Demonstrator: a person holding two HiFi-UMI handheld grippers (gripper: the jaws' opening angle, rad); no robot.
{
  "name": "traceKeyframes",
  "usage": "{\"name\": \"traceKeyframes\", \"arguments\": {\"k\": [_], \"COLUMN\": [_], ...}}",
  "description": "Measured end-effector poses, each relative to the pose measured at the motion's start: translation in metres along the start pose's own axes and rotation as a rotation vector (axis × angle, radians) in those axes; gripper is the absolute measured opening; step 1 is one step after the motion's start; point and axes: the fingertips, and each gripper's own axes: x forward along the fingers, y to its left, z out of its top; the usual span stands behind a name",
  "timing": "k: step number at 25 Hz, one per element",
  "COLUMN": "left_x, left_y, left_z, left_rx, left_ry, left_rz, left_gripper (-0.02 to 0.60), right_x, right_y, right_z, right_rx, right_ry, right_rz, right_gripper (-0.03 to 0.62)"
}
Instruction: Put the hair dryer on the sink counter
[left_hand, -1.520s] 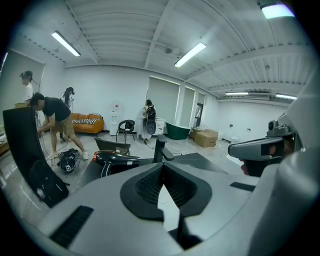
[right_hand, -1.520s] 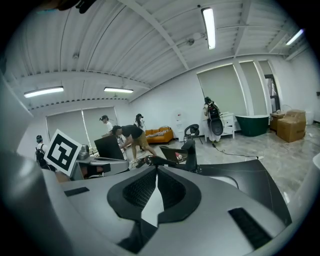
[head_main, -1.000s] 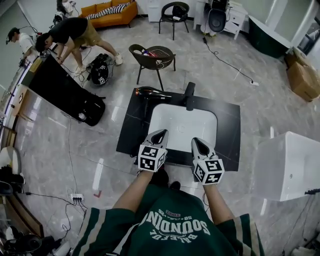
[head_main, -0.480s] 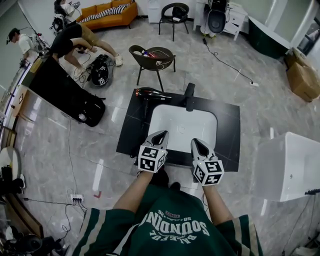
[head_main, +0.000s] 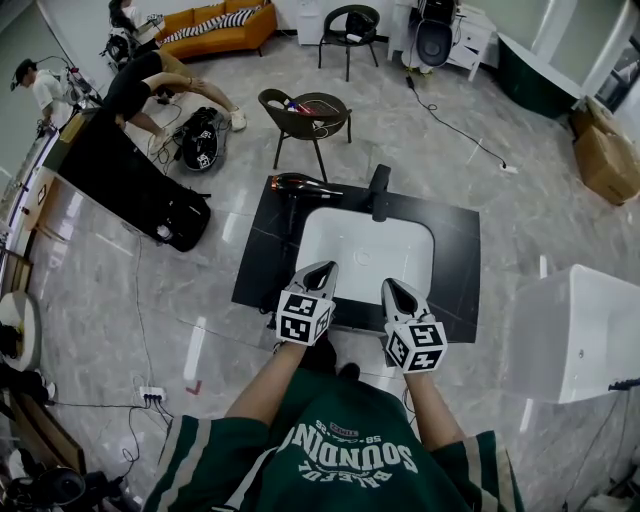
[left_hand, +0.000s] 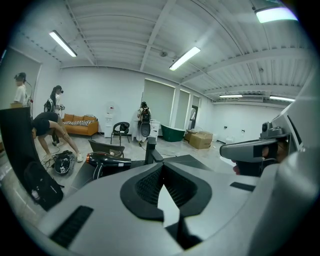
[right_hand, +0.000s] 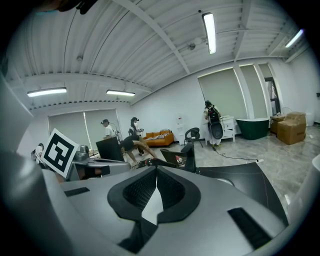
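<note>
A black hair dryer (head_main: 300, 187) with a copper ring lies on the far left corner of the black sink counter (head_main: 455, 262), left of the black faucet (head_main: 380, 190) and behind the white basin (head_main: 365, 255). My left gripper (head_main: 322, 268) and right gripper (head_main: 393, 286) hover side by side over the counter's near edge, both shut and holding nothing. In the left gripper view the hair dryer (left_hand: 107, 161) lies well ahead of the shut left gripper (left_hand: 161, 187). In the right gripper view the right gripper (right_hand: 156, 185) points toward the faucet (right_hand: 190, 155).
A dark chair (head_main: 305, 115) stands just beyond the counter. A black case (head_main: 130, 180) lies on the floor to the left, with people bending near it. A white tub (head_main: 580, 330) sits at the right, cardboard boxes (head_main: 605, 155) beyond it, and a cable (head_main: 455, 125) crosses the floor.
Both grippers and the hair dryer have stayed put. Only the people at the back left have shifted.
</note>
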Motion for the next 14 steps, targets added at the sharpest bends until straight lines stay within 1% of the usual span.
{"name": "traceKeyframes", "arguments": {"k": [14], "left_x": [0.0025], "left_y": [0.001], "left_z": [-0.0068], "left_rx": [-0.003], "left_ry": [0.014], "left_rz": [-0.005], "left_gripper": [0.011], "right_x": [0.0032], "right_y": [0.0022], "right_z": [-0.0032], "right_rx": [-0.001], "right_ry": [0.002], "right_rz": [0.005], "right_gripper": [0.043]}}
